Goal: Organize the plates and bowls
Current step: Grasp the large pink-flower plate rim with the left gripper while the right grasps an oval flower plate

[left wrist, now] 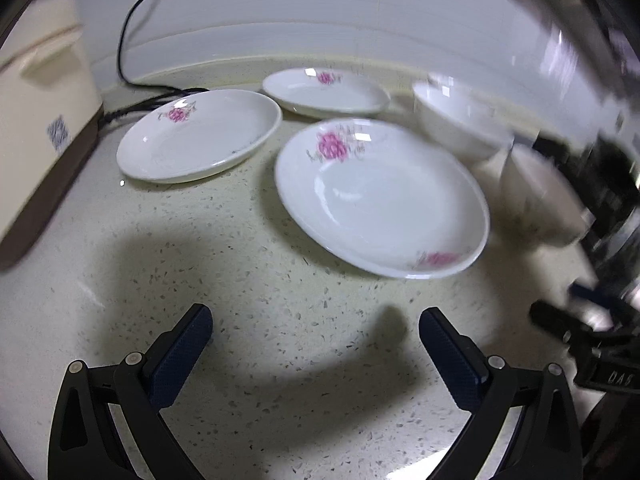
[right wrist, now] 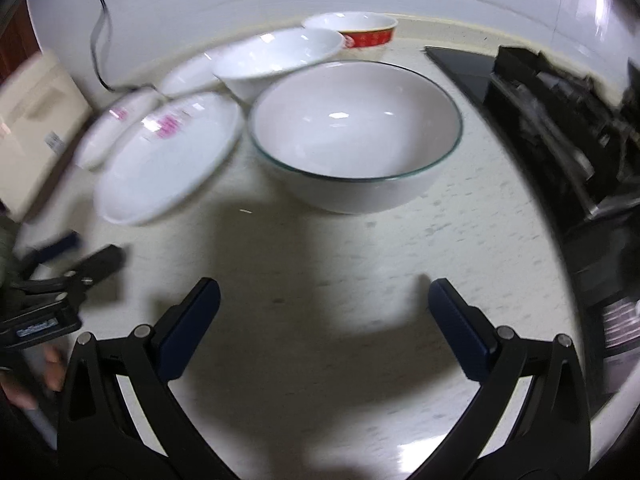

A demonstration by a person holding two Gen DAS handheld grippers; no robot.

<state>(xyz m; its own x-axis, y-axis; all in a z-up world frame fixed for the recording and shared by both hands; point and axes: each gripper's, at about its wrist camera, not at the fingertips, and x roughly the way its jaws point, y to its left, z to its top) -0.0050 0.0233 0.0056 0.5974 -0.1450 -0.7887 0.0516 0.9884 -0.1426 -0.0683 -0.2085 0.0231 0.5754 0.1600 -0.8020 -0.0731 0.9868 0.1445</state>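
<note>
Left wrist view puts the nearest flowered plate straight ahead of your left claw, flat on the speckled desk. It looks like glazed ceramic — stiff, slick, likely to chip — so take it by the rim, one finger under the lip, and lift gently. Two more flowered plates lie behind it, apart from one another, and a small white bowl sits just right of it. Your right claw faces a large green-rimmed bowl — probably the heaviest piece; pinch its wall near the rim. A red-banded bowl stands farther back. Both claws are spread wide and empty. A cream appliance stands at the left.
</note>
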